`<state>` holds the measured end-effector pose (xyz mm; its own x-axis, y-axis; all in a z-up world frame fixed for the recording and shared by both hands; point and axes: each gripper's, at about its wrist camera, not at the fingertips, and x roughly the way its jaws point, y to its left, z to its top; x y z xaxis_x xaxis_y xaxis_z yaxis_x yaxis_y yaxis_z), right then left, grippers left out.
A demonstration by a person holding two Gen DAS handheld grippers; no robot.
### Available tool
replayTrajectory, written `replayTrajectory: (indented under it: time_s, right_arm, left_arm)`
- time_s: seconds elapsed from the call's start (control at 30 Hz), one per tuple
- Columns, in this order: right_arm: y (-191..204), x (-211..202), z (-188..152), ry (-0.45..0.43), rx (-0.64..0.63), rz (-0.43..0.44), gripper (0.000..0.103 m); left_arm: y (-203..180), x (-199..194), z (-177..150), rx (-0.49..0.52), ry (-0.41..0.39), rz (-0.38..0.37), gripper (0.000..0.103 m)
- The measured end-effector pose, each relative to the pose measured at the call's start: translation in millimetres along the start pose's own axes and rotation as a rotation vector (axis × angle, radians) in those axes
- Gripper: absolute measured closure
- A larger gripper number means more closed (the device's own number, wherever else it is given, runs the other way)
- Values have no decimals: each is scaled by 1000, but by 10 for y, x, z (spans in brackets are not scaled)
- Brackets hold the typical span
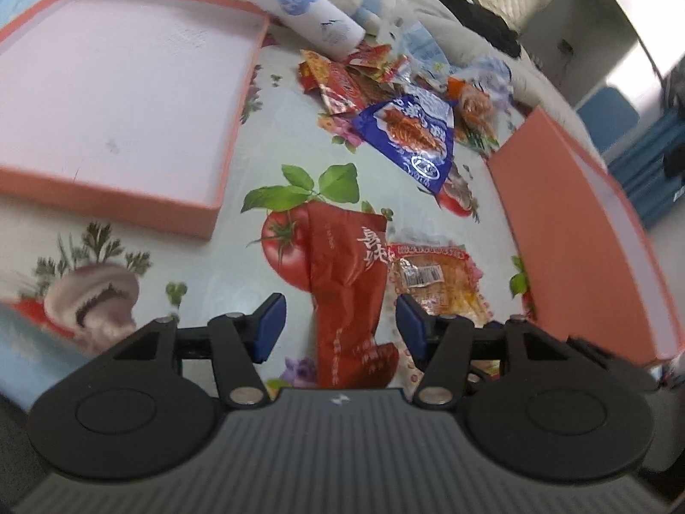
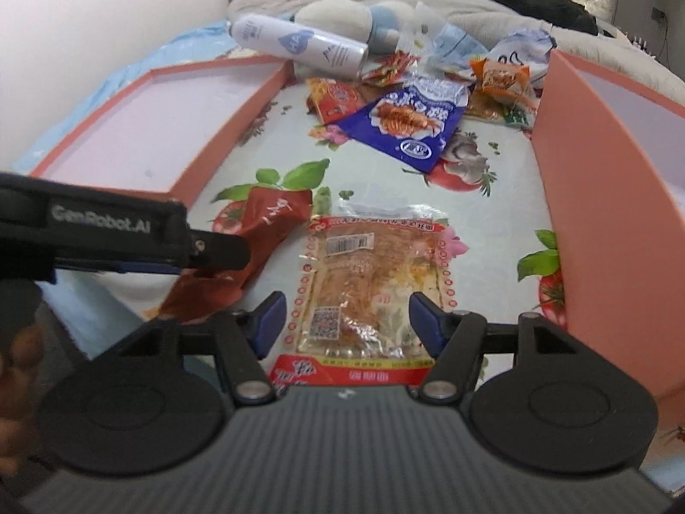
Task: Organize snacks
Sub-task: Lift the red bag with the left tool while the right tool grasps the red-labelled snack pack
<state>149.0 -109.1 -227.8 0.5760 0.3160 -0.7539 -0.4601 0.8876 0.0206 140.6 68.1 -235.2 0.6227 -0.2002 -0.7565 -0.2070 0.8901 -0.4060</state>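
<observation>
Red packet [image 1: 349, 295] lengthwise between left hand-held gripper's [image 1: 340, 327] parted fingers; right hand-held gripper [image 2: 346, 325] likewise agape.

soft, even daylight, faint shadows; fisheye bends the edges, slight blur throughout.

Red foil snack packet [image 1: 349, 287], crumpled and creased, white characters near its upper right corner, lying lengthwise on the vegetable-print tablecloth [image 1: 239, 231], partly covering a printed tomato. Just to its right, touching or nearly so, a clear-windowed orange packet [image 2: 368, 287] with red dotted border, barcode and QR label, lying flat. Farther back, a blue packet [image 1: 411, 137] showing fried food, tilted diagonally at the front of a loose heap of red, orange and pale-blue wrappers [image 1: 364, 73]. Shallow salmon-pink tray [image 1: 115, 103] with pale lining at left, open side up; matching pink box [image 1: 573, 231] at right, outer wall facing the snacks.
</observation>
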Motion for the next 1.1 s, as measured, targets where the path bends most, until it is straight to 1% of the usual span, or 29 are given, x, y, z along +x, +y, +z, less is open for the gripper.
replayTrajectory:
  time_s: [0.13,0.23,0.37,0.4,0.43,0.5,0.57,0.63,0.7,0.77,0.8,0.9,1.1]
  right_arm:
    - [-32,128,-24,21,-19,12,39]
    - [-37,161,-37,17,-41,19,37]
    - [-21,187,-43,12,-60,17,38]
    - [-14,188,-39,12,-63,21,40]
    - [-12,190,-32,15,-64,25,43]
    - [-4,188,-13,23,-66,27,52]
    - [-13,195,8,30,-60,22,58]
    - [-32,195,22,37,-57,30,61]
    - [-45,189,39,42,-61,37,69]
    - [-70,173,55,48,-60,43,73]
    - [-83,158,62,50,-56,45,75]
    - [-112,91,68,51,-37,50,78]
    - [-178,-111,74,30,7,34,80]
  left_arm:
    - [-65,127,14,35,26,-1,42]
    - [-88,186,13,52,27,-1,43]
    - [-145,255,25,80,31,13,51]
    - [-158,267,29,88,30,22,55]
    - [-170,279,29,94,27,33,57]
    - [-182,295,33,101,24,50,65]
    - [-186,304,44,108,25,65,69]
    - [-200,305,50,119,26,70,71]
    - [-216,298,57,126,30,77,76]
    - [-227,277,69,122,33,72,80]
    - [-238,261,75,120,33,72,83]
    - [-282,191,75,123,28,67,83]
    - [-408,23,91,137,6,57,85]
